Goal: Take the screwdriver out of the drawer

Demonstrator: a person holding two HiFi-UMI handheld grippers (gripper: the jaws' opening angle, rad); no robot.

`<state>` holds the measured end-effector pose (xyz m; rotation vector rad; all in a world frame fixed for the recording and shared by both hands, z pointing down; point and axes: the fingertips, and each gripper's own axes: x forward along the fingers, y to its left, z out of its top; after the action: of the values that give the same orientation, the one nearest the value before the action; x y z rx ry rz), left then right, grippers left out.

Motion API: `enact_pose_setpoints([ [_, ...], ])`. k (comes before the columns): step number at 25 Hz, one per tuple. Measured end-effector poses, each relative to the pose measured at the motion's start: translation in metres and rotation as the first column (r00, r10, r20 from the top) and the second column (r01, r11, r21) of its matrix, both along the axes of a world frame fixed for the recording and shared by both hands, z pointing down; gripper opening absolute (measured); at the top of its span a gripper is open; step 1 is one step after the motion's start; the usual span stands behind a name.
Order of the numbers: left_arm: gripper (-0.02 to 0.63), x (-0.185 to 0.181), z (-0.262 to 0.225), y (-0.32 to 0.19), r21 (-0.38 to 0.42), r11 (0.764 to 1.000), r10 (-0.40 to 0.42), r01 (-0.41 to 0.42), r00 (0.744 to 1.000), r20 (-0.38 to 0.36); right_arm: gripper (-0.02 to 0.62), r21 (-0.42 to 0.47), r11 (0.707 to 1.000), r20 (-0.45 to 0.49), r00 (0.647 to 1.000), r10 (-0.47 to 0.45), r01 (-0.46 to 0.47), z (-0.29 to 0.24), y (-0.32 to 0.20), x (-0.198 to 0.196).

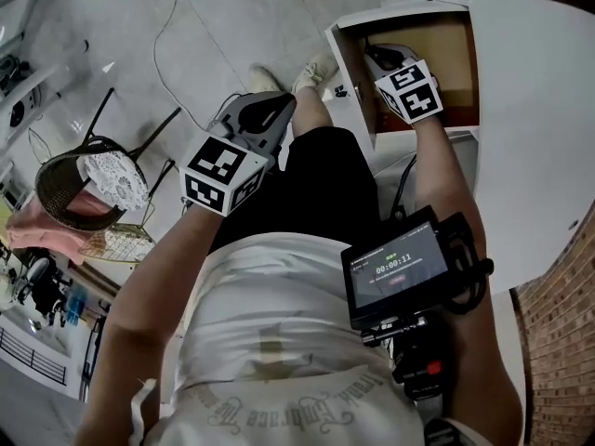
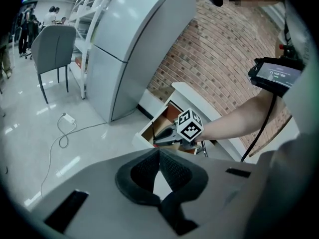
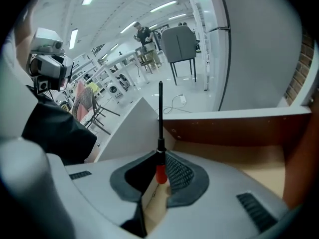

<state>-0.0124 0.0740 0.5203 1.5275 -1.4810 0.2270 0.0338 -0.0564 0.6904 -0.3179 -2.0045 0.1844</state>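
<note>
The fingers of the right gripper are closed to a narrow gap on the screwdriver. They pinch it where the red handle meets the black shaft. The shaft runs straight out from the fingertips and crosses the far rim of the drawer. The red handle end lies back between the pads.

In the head view this gripper sits inside the outline of the open drawer, which has brown walls and a pale wooden bottom. Whether the tool touches the bottom cannot be told. The drawer is pulled out from under a white rounded worktop that stands beside a brick wall.

The left gripper is held well apart from the drawer, in front of the person's body and above the floor. Its fingers meet at the tips with nothing between them. A small screen is strapped to the person's right forearm. A wicker chair stands on the floor to the left.
</note>
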Motion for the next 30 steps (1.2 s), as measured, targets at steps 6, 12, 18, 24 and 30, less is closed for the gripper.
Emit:
enact_pose_setpoints([
  [6, 0.021, -0.005, 0.001, -0.007, -0.001, 0.999, 0.042, -0.042, 0.999, 0.007, 0.067, 0.012, 0.996, 0.023, 0.996, 0.086, -0.086, -0.004, 0.0, 0.001],
  [12, 0.021, -0.013, 0.003, -0.015, 0.004, 0.996, 0.093, -0.093, 0.995, 0.03, 0.067, 0.022, 0.986, 0.041, 0.985, 0.166, -0.167, -0.006, -0.001, 0.005],
  [18, 0.021, -0.025, 0.001, -0.017, 0.008, 0.99, 0.14, -0.141, 0.989, 0.053, 0.067, 0.028, 0.98, 0.073, 0.978, 0.193, -0.196, -0.015, 0.01, -0.001],
  [24, 0.021, -0.034, -0.003, -0.028, 0.013, 0.985, 0.169, -0.171, 0.983, 0.071, 0.067, 0.008, 0.973, 0.096, 0.969, 0.23, -0.231, -0.025, 0.016, -0.007],
  [30, 0.021, -0.05, -0.006, -0.039, 0.033, 0.982, 0.182, -0.186, 0.979, 0.094, 0.067, 0.0, 0.964, 0.118, 0.958, 0.263, -0.265, -0.028, 0.027, -0.014],
])
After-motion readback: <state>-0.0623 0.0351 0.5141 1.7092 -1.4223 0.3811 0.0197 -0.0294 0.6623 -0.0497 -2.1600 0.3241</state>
